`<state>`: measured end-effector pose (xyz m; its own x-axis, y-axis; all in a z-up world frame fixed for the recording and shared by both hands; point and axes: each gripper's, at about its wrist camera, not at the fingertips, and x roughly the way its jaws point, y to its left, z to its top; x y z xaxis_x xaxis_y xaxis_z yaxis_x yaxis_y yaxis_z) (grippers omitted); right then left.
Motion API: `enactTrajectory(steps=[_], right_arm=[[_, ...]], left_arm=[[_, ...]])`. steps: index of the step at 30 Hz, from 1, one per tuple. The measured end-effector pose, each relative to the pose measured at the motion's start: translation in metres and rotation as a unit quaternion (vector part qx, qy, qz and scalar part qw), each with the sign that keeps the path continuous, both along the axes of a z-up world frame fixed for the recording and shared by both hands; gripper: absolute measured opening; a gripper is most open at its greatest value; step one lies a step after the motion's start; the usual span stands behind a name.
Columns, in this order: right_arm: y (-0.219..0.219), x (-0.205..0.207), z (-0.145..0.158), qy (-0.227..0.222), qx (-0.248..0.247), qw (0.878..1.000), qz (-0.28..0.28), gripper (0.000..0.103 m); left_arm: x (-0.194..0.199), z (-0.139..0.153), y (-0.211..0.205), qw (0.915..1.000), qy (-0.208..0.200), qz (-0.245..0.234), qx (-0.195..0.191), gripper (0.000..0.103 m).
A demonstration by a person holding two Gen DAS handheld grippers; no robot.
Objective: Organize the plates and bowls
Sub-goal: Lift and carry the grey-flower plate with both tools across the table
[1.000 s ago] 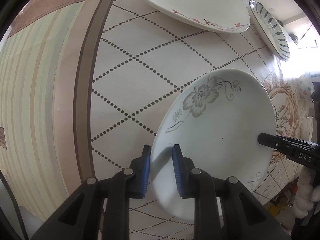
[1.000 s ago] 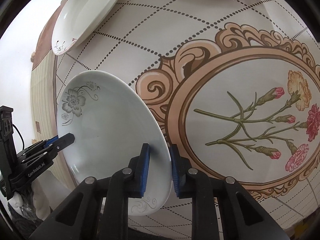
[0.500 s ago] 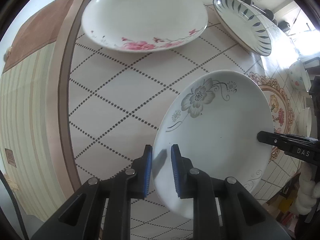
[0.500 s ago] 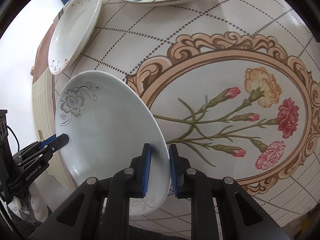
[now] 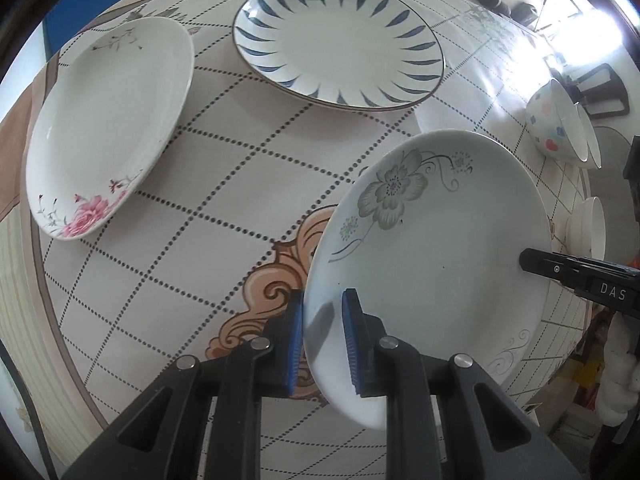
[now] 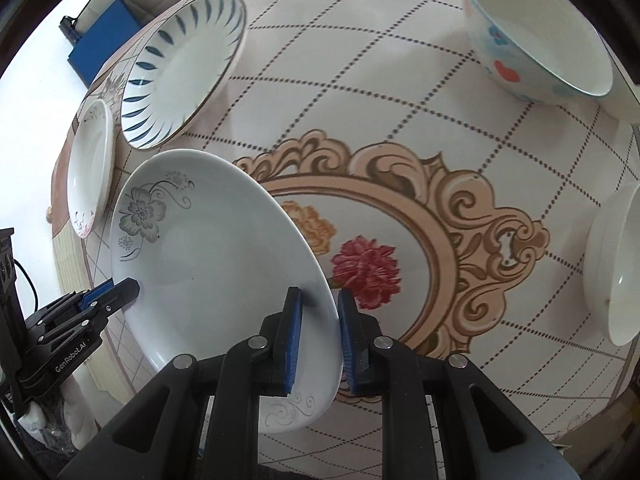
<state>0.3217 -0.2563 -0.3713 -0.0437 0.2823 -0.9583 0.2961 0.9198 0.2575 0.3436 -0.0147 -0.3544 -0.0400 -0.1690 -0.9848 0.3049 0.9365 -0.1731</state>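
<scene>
A white plate with a grey flower point(image 5: 432, 240) is held in the air above the table by both grippers. My left gripper point(image 5: 322, 340) is shut on its near rim. My right gripper point(image 6: 318, 336) is shut on the opposite rim; the plate also shows in the right wrist view point(image 6: 216, 256). A blue-leaf plate point(image 5: 340, 40) lies further back on the table, also visible in the right wrist view point(image 6: 184, 68). A pink-flower plate point(image 5: 108, 120) lies to the left.
A spotted bowl point(image 6: 536, 36) and a plain white bowl point(image 6: 616, 264) stand on the right of the table. The tablecloth point(image 6: 400, 140) has a dotted grid and a framed flower medallion. The table's near edge is just below the grippers.
Both grippers have carried the grey-flower plate up and away from the table's left edge toward the middle. The blue-leaf plate and the bowls have come into fuller view.
</scene>
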Motion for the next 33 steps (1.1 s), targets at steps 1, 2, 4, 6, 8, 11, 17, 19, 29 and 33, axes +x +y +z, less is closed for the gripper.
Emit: enactTrajectory(steps=[1, 2, 4, 6, 8, 11, 17, 19, 29, 33], right_arm=[[-0.009, -0.001, -0.002, 0.0, -0.001, 1.0, -0.004, 0.02], [-0.019, -0.001, -0.003, 0.001, -0.002, 1.0, -0.008, 0.02], [-0.033, -0.003, -0.007, 0.004, -0.001, 1.0, -0.013, 0.02], [-0.043, -0.004, -0.01, 0.006, -0.004, 1.0, -0.013, 0.02], [-0.049, -0.006, -0.014, 0.008, -0.006, 1.0, -0.011, 0.02], [-0.055, -0.008, -0.018, 0.011, -0.006, 1.0, -0.008, 0.02], [-0.046, -0.005, -0.027, 0.015, -0.011, 1.0, 0.002, 0.02], [-0.044, -0.004, -0.027, 0.014, -0.01, 1.0, 0.002, 0.02], [-0.033, 0.009, -0.032, 0.018, -0.003, 1.0, 0.018, 0.021], [-0.028, 0.011, -0.032, 0.02, -0.006, 1.0, 0.023, 0.021]], left_arm=[[-0.005, -0.005, -0.011, 1.0, 0.001, -0.003, -0.001, 0.016], [-0.004, -0.007, -0.017, 1.0, 0.002, -0.005, -0.001, 0.016], [-0.002, -0.011, -0.028, 1.0, 0.006, -0.007, 0.002, 0.016], [-0.002, -0.012, -0.031, 0.9999, 0.009, -0.006, 0.005, 0.016], [-0.001, -0.013, -0.032, 0.9999, 0.01, -0.006, 0.009, 0.016], [-0.001, -0.016, -0.034, 0.9998, 0.013, -0.005, 0.015, 0.016], [-0.003, -0.023, -0.044, 0.9995, 0.013, 0.004, 0.027, 0.016], [-0.005, -0.026, -0.048, 0.9994, 0.014, 0.01, 0.029, 0.016], [-0.006, -0.035, -0.053, 0.9988, 0.019, 0.033, 0.031, 0.016], [-0.006, -0.034, -0.05, 0.9983, 0.017, 0.043, 0.035, 0.016]])
